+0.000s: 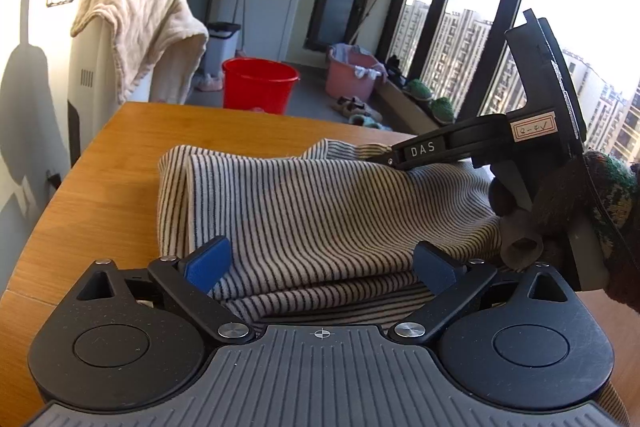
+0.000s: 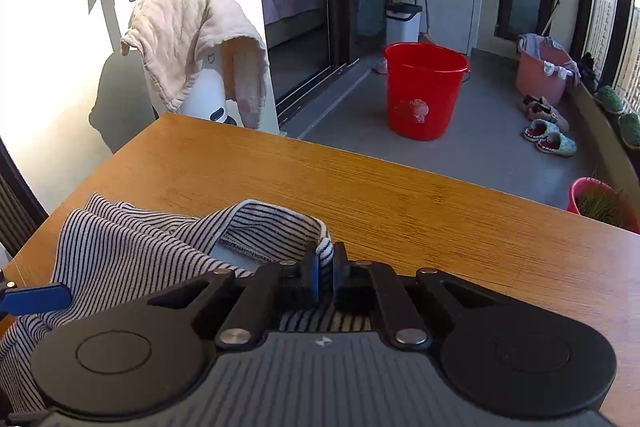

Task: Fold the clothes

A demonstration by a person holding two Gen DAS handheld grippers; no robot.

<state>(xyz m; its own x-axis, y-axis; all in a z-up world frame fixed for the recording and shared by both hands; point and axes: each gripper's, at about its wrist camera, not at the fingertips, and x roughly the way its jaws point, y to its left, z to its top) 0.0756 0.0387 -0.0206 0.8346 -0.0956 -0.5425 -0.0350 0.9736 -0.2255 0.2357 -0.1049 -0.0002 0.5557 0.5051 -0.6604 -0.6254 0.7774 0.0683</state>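
Striped garment (image 1: 304, 211) is lying bunched and partly folded on the wooden table (image 1: 132, 151), near the person's side. Left gripper (image 1: 320, 263) is sitting low and level over the near edge of the cloth, jaws spread wide, blue pads on either side of the fabric, not gripping anything. Right gripper (image 2: 324, 267) is reaching in from the right, angled down toward the far edge of the garment, held by a hand in a dark knitted glove (image 1: 592, 195). Its jaws are pressing together on the striped hem, which is lifting into a small loop (image 2: 280, 219) above the table. Rest of the garment is draping to the left. Behind the table: red bucket (image 2: 424, 91), pink basket (image 2: 540, 71), beige towel (image 1: 136, 23) hanging over a white appliance.
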